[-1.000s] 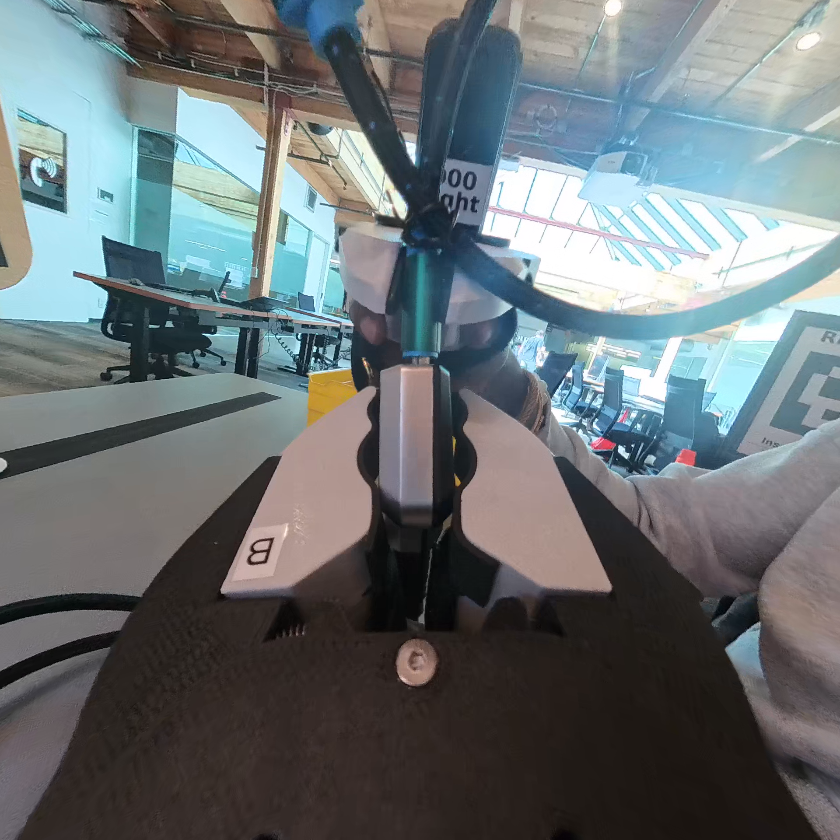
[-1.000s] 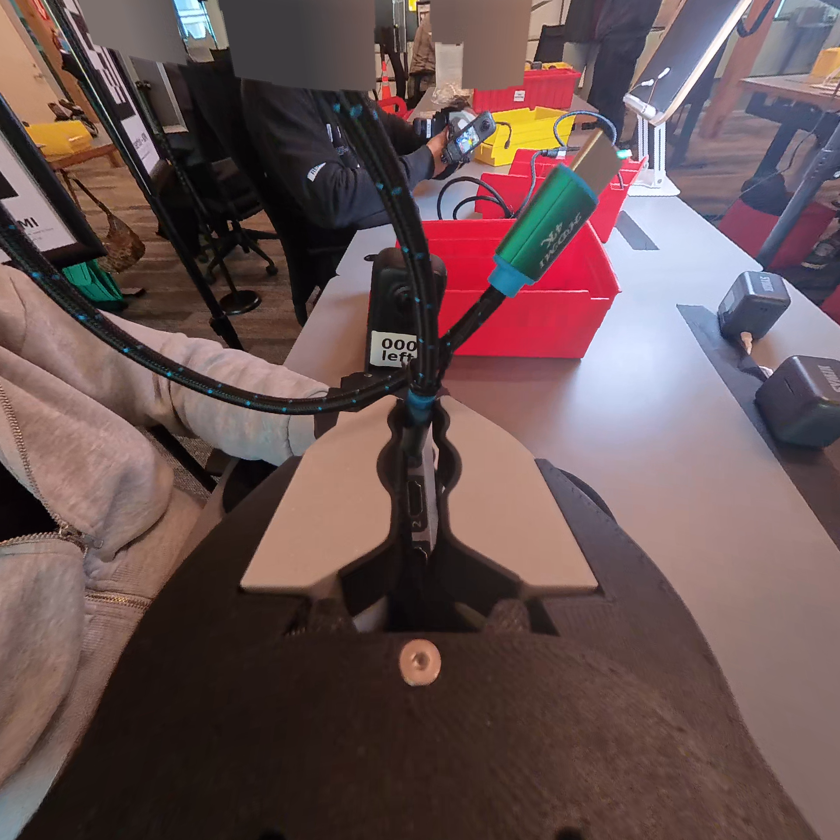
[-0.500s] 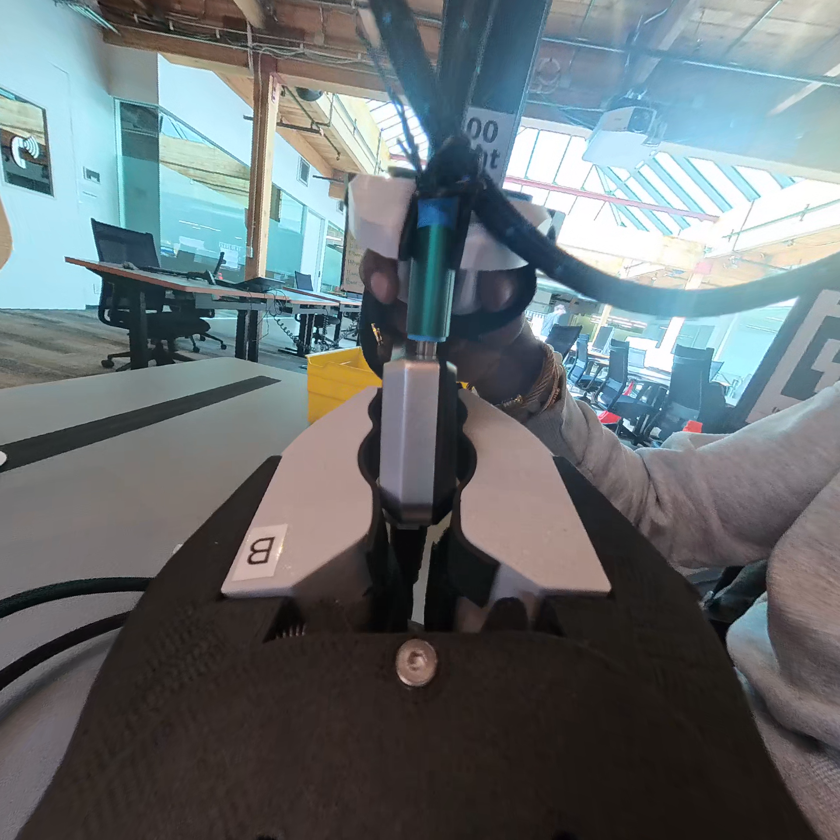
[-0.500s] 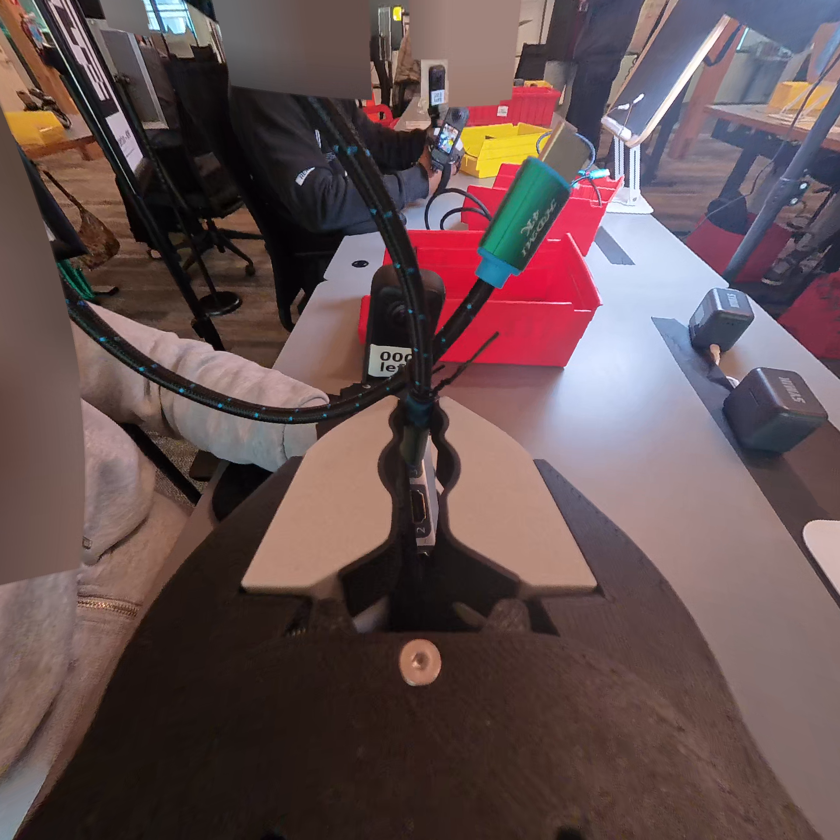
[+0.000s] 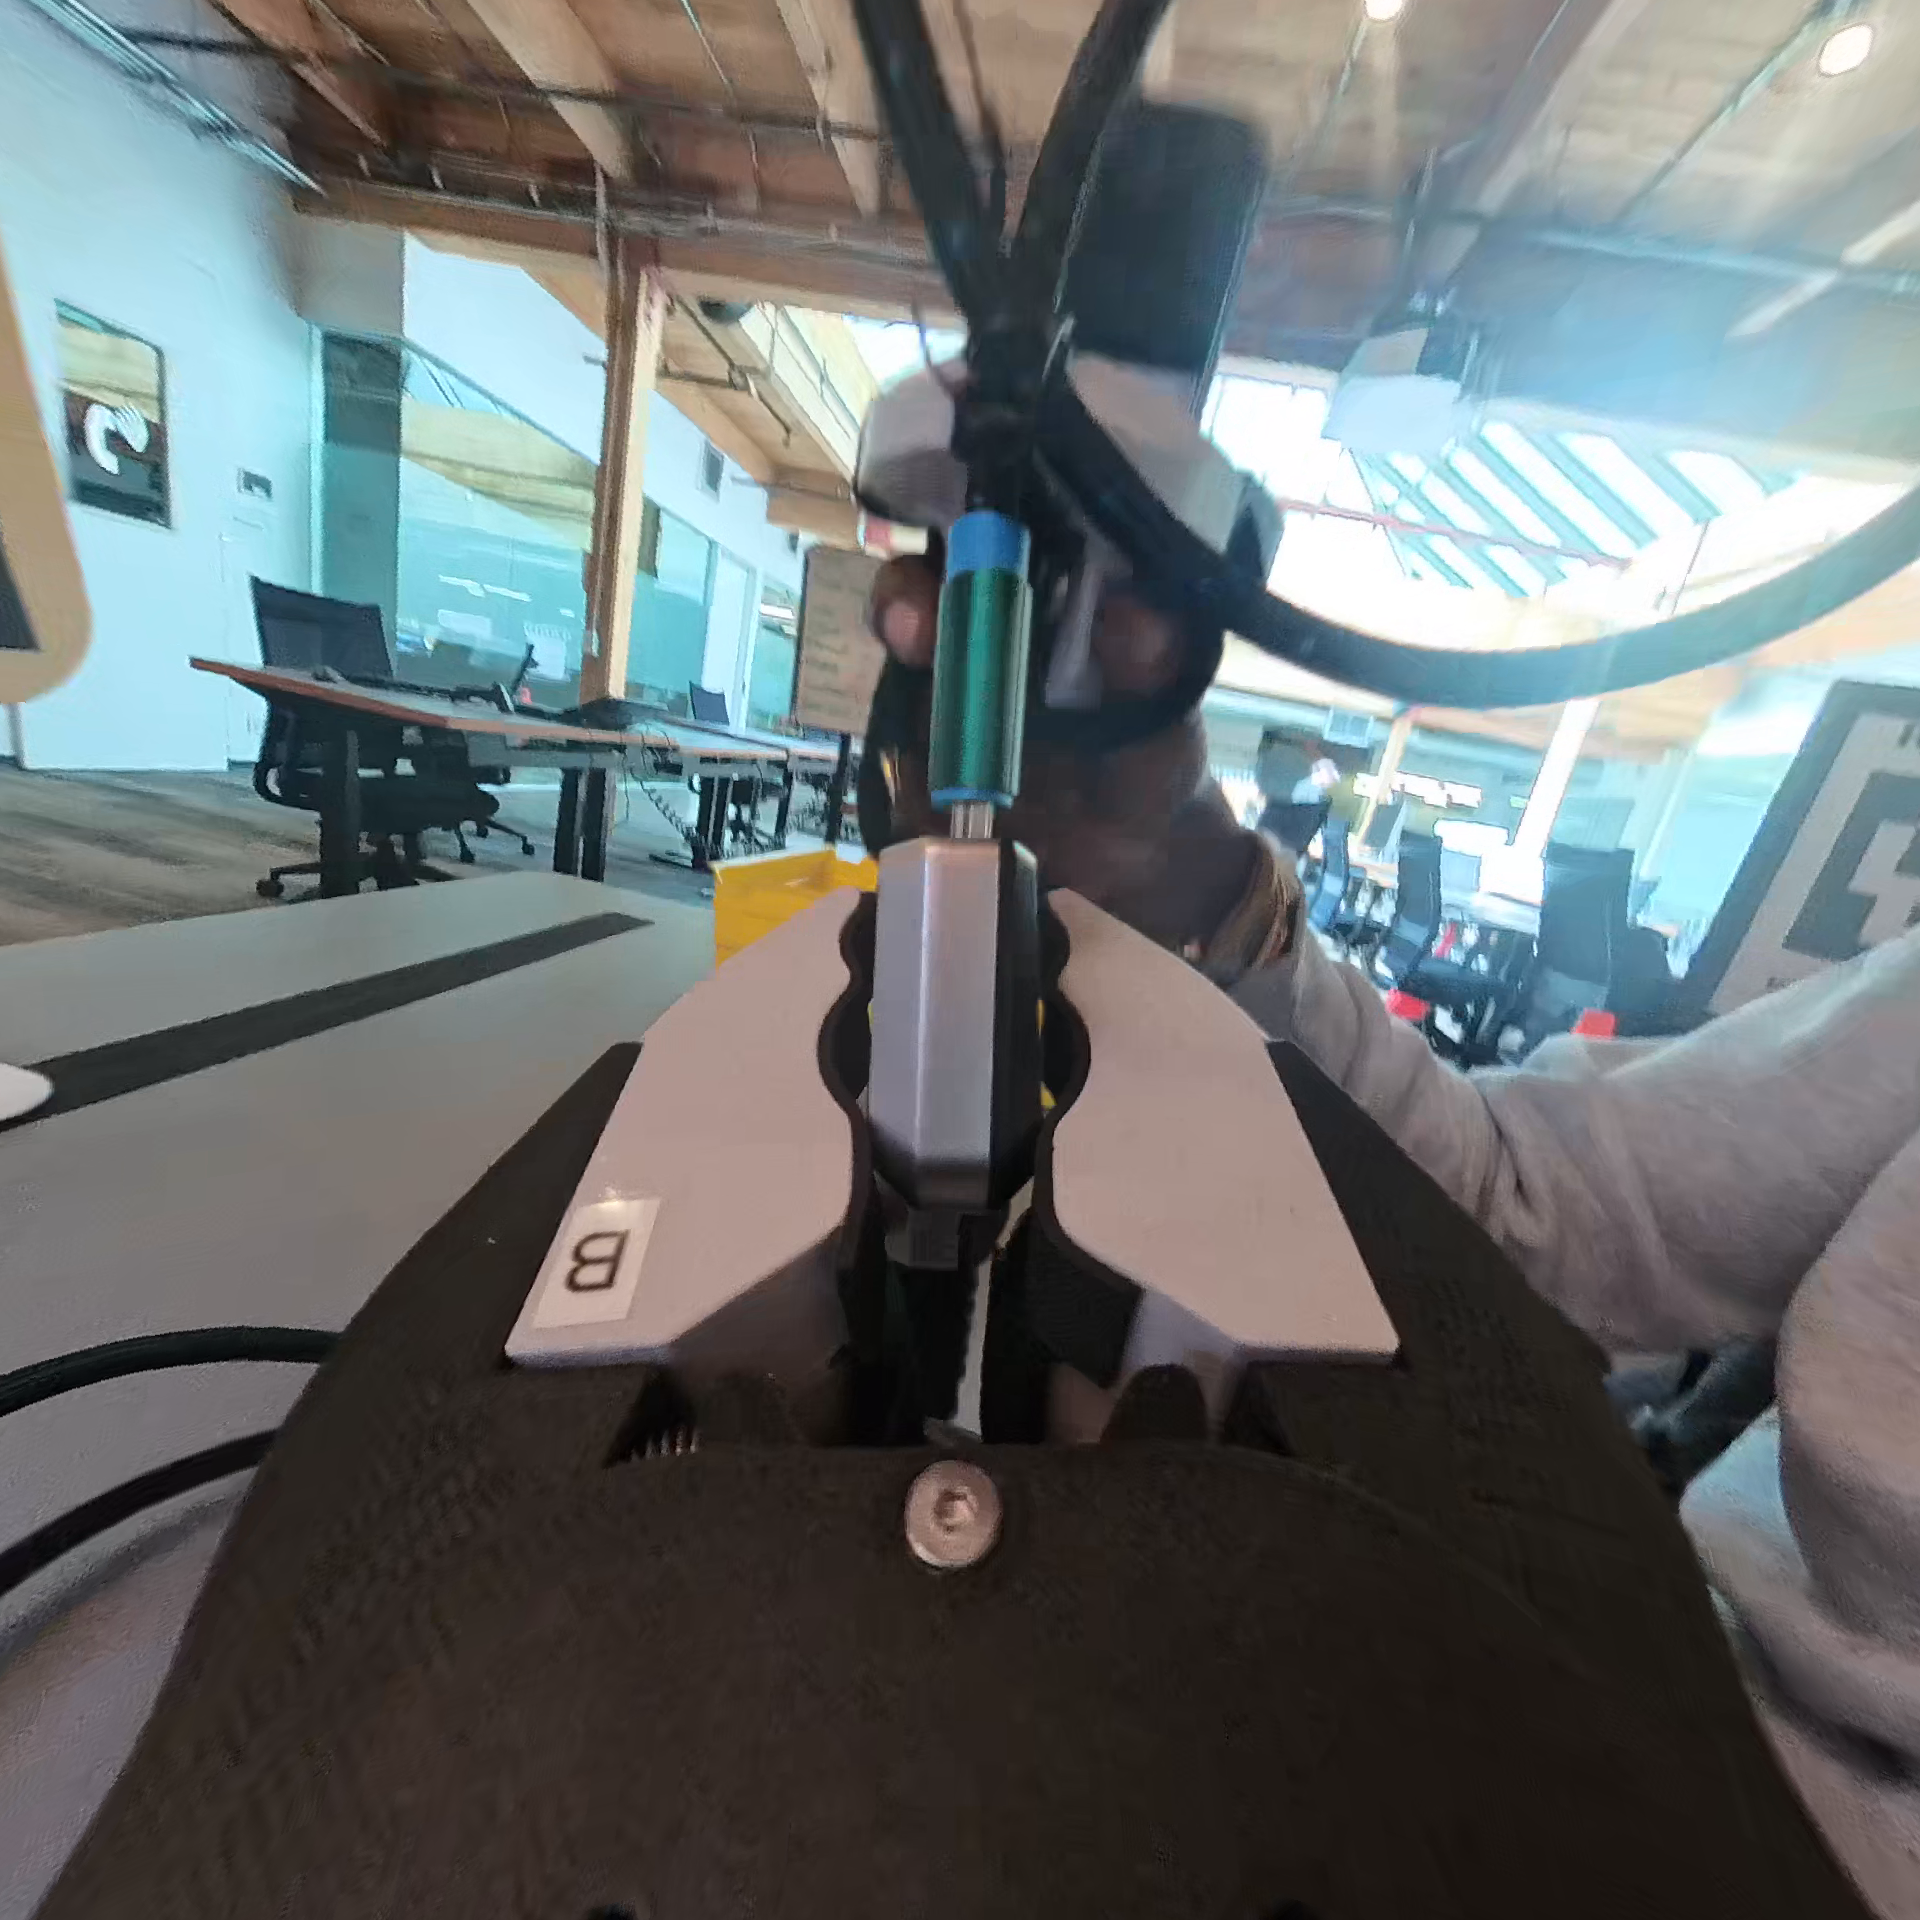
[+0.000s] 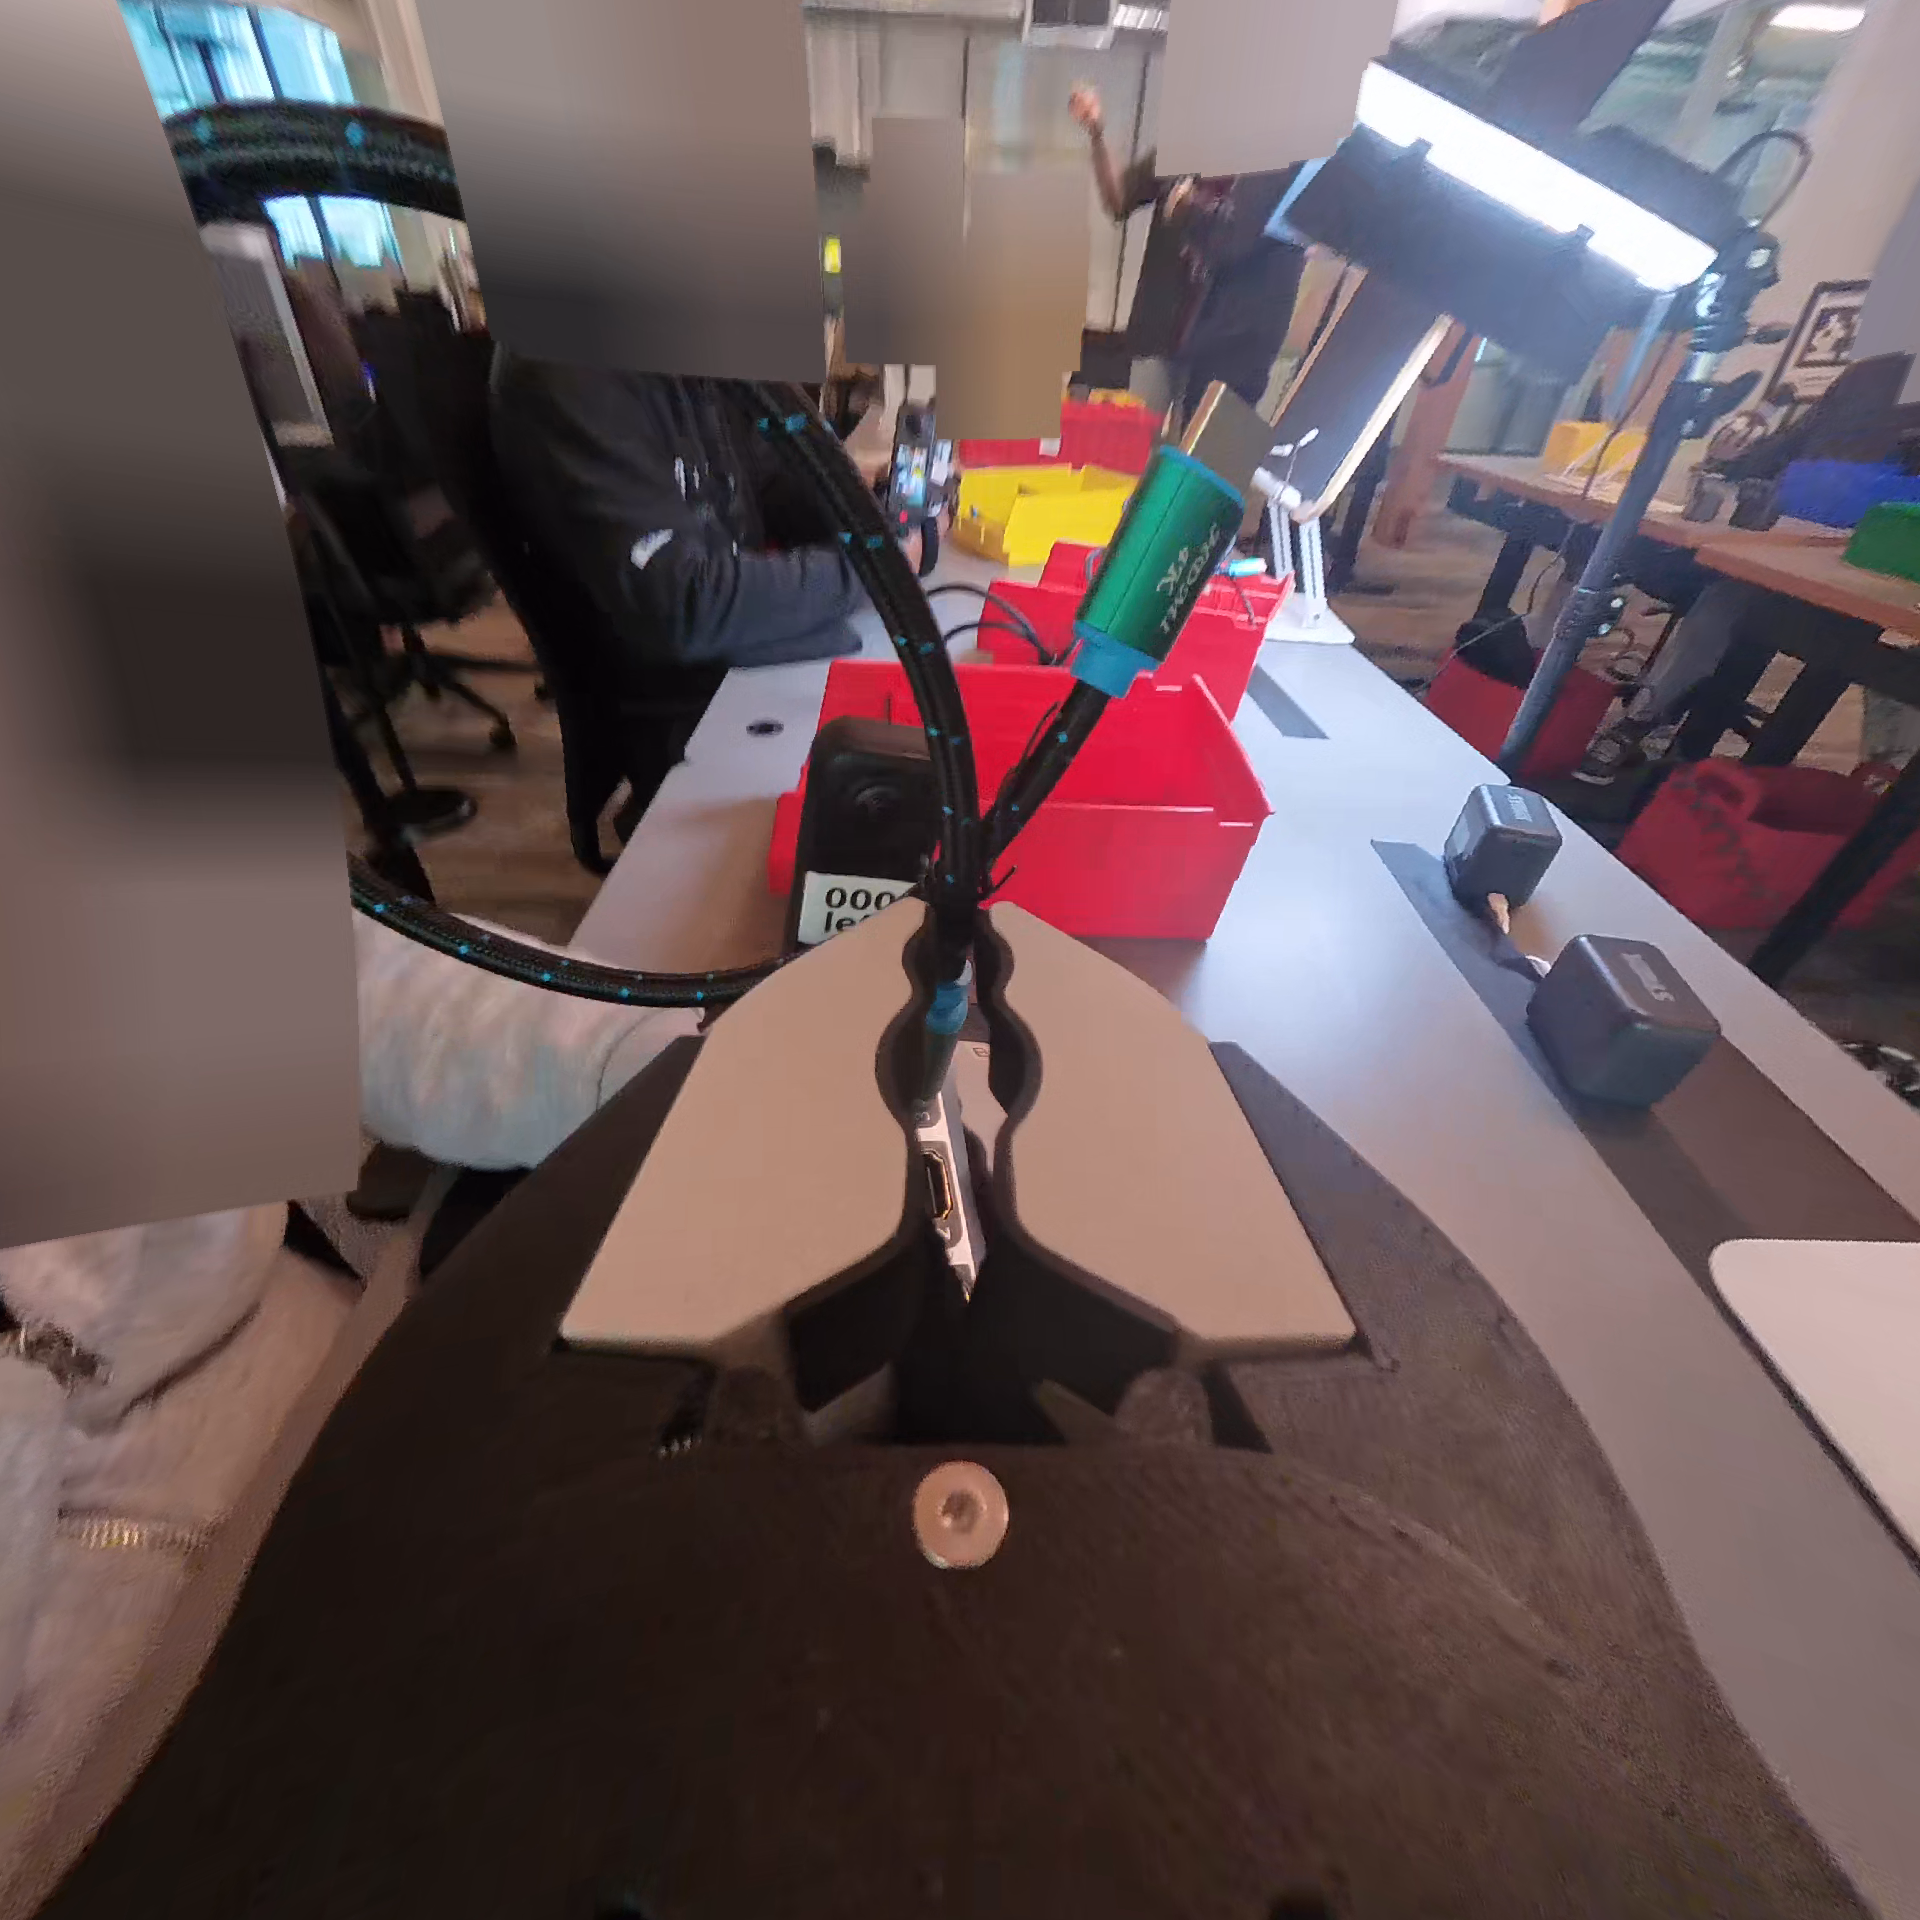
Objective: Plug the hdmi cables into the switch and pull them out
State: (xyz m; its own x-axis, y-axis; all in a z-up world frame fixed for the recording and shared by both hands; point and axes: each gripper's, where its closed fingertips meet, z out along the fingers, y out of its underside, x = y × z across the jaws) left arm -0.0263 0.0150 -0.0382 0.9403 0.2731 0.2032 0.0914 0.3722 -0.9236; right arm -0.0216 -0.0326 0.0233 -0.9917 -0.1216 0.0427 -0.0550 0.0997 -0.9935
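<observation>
Left gripper (image 5: 951, 935): its two grey fingers are squeezed shut on the small grey metal switch box (image 5: 930, 1039). The box stands up on its thin edge between them.

Right gripper (image 6: 954, 920): its jaws are pinched close on the black woven HDMI cable with blue dots (image 6: 914, 623), right where the cable meets its plug. Just how much of the plug is inside the pinch is hard to tell.

Where the switch box is: up in the air, above the grey table (image 6: 1351, 1039), with the two grippers facing each other.

Plugged-in end: a green metal plug with a blue ring (image 5: 977, 707) sits in the top of the box. A bit of bare metal shows at the join, so it may not be all the way in.

Loose end: a second green plug with a gold tip (image 6: 1158, 561) sticks up free, in front of the red plastic bin (image 6: 1122, 831).

How the box will feel: small, light and hard. Its sides are smooth, so I think it could slip or twist if pulled crooked.

How the cable will feel: bendy and springy. It makes big loops that may tug sideways.

Best place to hold: the hard green plug body, not the soft cable. Push or pull straight along the port.
</observation>
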